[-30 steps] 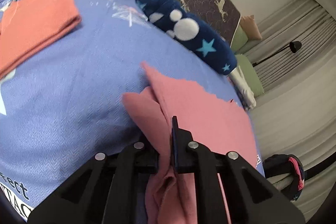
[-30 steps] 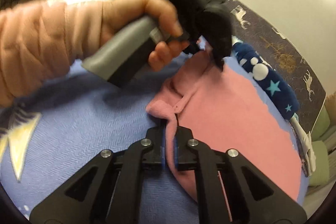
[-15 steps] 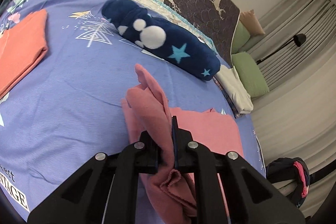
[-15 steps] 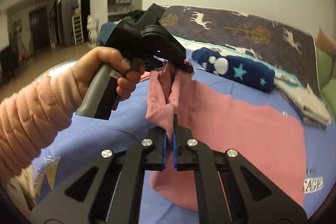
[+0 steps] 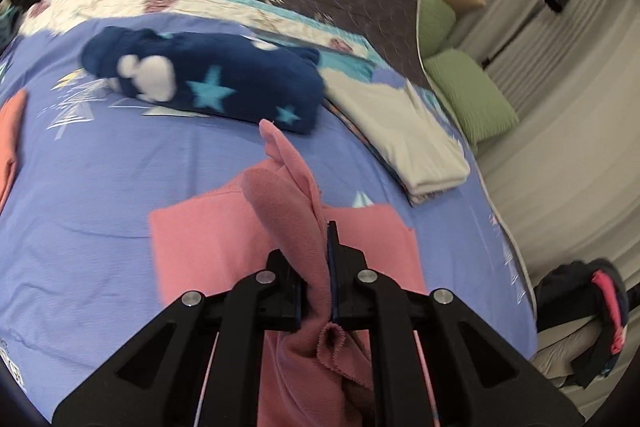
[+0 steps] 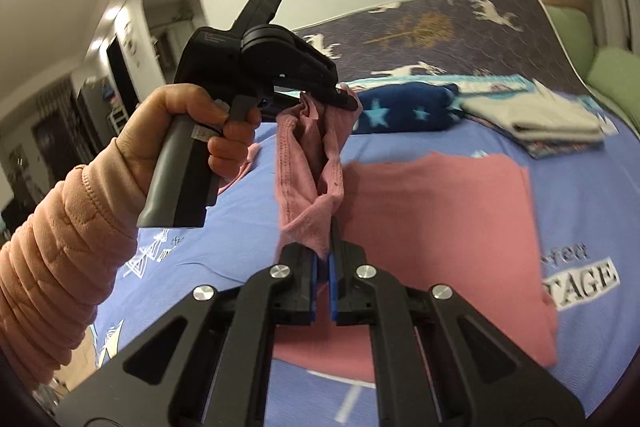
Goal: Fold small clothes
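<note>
The left tongs (image 5: 329, 259) are closed tight on a bunched edge of the pink garment (image 5: 208, 235), and the cloth stands up in a fold between and above the two fingers. The right tongs (image 6: 324, 251) are also closed on the same pink garment (image 6: 440, 211), with only a thin strip of cloth between the blue pads (image 6: 314, 287). In the right wrist view the held edge hangs lifted between the two tongs, and the left hand (image 6: 180, 131) grips the handle of the left tongs just beyond and to the left. The rest of the garment lies flat on the blue bed sheet (image 5: 100, 187) below and ahead of both tongs. Farther ahead of the left tongs lies a dark blue rolled blanket (image 5: 208, 83) with stars, and to its right a folded white cloth (image 5: 404, 139). At the far left edge an orange cloth (image 5: 10, 131) is partly seen. Beyond, green pillows (image 5: 472, 95) lie at the far right.
</note>
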Motion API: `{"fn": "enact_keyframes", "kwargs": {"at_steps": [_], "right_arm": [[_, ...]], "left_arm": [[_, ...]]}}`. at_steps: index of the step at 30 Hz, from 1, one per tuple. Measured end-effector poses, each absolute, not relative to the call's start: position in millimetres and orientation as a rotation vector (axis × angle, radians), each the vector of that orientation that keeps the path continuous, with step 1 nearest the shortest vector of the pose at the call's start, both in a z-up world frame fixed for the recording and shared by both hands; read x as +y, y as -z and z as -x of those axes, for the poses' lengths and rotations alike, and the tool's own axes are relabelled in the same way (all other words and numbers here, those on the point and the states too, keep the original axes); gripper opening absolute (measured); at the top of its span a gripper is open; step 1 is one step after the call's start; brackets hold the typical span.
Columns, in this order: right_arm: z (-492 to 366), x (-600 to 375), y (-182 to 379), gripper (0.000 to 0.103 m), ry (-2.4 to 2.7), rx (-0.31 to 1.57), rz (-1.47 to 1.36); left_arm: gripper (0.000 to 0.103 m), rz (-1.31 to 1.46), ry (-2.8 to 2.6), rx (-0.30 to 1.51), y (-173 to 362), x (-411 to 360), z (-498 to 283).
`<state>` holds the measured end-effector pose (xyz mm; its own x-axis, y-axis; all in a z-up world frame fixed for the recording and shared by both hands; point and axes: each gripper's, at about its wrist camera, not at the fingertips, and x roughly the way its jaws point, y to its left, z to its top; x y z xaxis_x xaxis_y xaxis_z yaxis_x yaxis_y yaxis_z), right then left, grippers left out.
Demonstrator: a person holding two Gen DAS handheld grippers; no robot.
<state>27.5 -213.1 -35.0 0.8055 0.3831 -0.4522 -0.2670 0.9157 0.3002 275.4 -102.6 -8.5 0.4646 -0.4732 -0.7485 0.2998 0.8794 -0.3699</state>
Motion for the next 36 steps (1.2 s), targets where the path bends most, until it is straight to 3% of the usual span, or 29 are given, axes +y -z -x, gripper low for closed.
{"fn": "enact_keyframes", "kwargs": {"at_steps": [11, 20, 23, 25, 27, 36], "right_arm": [[-17.0, -291.2, 63.0, 0.004, -0.25, 0.573, -0.394], [-10.8, -311.7, 80.0, 0.004, -0.222, 0.619, -0.447], [-11.1, -314.3, 84.4, 0.004, -0.218, 0.636, -0.453], [-10.1, -314.9, 88.6, 0.005, -0.215, 0.656, -0.461], [-9.2, -317.9, 92.8, 0.009, -0.207, 0.675, -0.474], [-2.2, -335.1, 102.4, 0.015, -0.2, 0.711, -0.542]], "left_arm": [[0.009, -0.018, 0.487, 1.05, 38.1, -209.3, -278.8], [0.01, -0.172, 0.456, 1.082, 68.0, -251.2, -279.9], [0.018, -0.214, 0.469, 1.068, 67.5, -259.0, -276.5], [0.035, -0.217, 0.491, 1.038, 57.4, -261.6, -270.0], [0.045, -0.22, 0.505, 0.98, 41.8, -262.0, -260.8], [0.075, -0.253, 0.527, 0.744, -3.0, -190.0, -158.8]]}}
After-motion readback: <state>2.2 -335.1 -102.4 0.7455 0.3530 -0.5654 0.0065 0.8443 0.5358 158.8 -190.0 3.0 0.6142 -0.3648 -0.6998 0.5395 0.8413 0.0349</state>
